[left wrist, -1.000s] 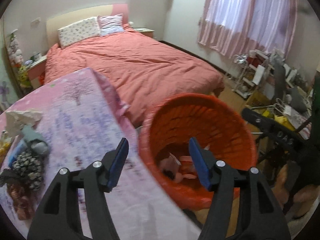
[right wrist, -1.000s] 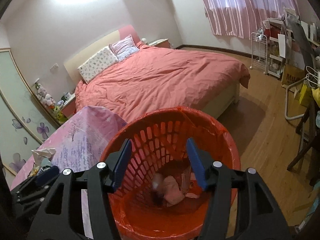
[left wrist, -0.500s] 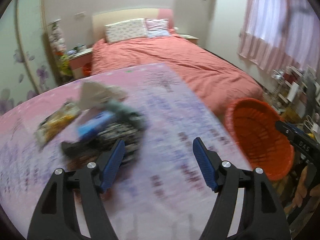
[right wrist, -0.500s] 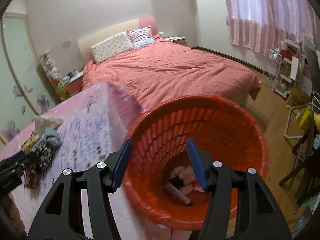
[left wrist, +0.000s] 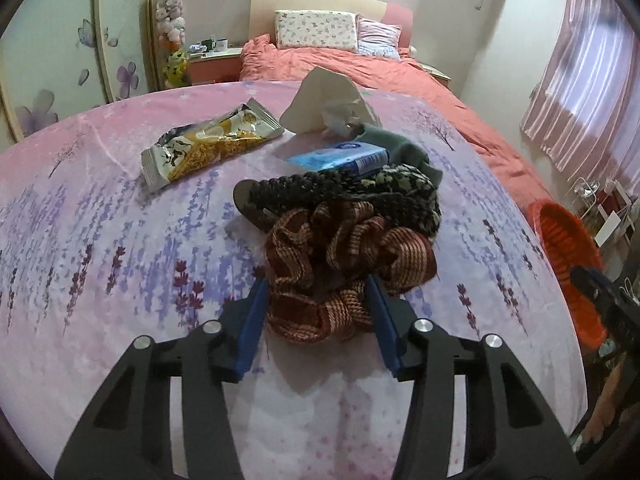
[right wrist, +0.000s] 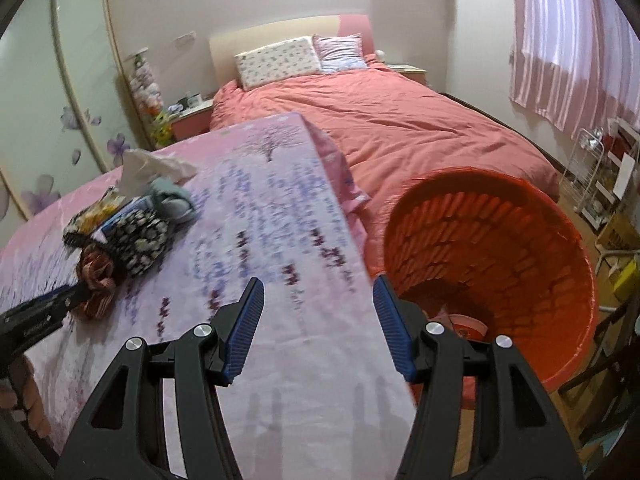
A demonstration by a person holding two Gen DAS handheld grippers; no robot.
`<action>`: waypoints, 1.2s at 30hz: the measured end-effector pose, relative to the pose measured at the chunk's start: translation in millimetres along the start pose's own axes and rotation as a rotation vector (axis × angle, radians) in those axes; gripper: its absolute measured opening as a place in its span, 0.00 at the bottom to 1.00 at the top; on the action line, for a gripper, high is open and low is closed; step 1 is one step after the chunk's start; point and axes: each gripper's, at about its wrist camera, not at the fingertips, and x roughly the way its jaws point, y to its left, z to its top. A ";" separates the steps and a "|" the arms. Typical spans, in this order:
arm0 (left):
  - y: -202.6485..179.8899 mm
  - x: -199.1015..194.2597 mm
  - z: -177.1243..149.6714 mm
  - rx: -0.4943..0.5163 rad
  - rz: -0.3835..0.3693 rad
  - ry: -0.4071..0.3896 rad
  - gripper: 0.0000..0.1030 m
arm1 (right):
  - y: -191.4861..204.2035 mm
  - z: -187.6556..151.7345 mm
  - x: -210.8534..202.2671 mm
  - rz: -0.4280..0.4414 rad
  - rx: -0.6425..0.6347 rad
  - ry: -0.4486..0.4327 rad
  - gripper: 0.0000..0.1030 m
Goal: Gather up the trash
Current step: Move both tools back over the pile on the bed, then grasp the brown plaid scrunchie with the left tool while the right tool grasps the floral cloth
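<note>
On the pink flowered tablecloth [left wrist: 120, 248] lies a pile: a red-brown scrunchie [left wrist: 344, 256], a dark patterned cloth [left wrist: 360, 192], a blue packet [left wrist: 344, 160], a green sock [left wrist: 404, 148], a crumpled tissue [left wrist: 328, 104] and a yellow snack wrapper [left wrist: 212, 144]. My left gripper [left wrist: 316, 280] is closing on the scrunchie, its blue pads touching the near loop on both sides. My right gripper [right wrist: 319, 282] hangs open and empty over the table's edge, beside the orange basket [right wrist: 520, 220]. From the right wrist, the left gripper [right wrist: 44, 312] is at the scrunchie [right wrist: 96, 276].
The basket [left wrist: 560, 232] stands on the wood floor off the table's right side and holds some trash at its bottom. A bed with a salmon cover [right wrist: 400, 128] lies beyond the table. Shelves and boxes [right wrist: 608, 184] crowd the right wall under pink curtains.
The left gripper swung from over the basket across the table to the pile and narrowed around the scrunchie. The right gripper shifted left, from above the basket to the table's edge.
</note>
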 end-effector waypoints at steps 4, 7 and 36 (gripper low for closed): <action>1.0 9.3 -0.6 0.023 0.030 0.013 0.09 | 18.2 -4.6 2.7 0.008 -0.022 0.014 0.56; 10.2 5.3 -5.7 0.023 0.018 -0.001 0.08 | 31.4 -7.9 3.7 0.014 -0.047 0.024 0.56; 113.5 -1.8 -0.4 -0.075 0.205 0.001 0.28 | 136.3 26.4 64.9 0.240 -0.024 0.056 0.56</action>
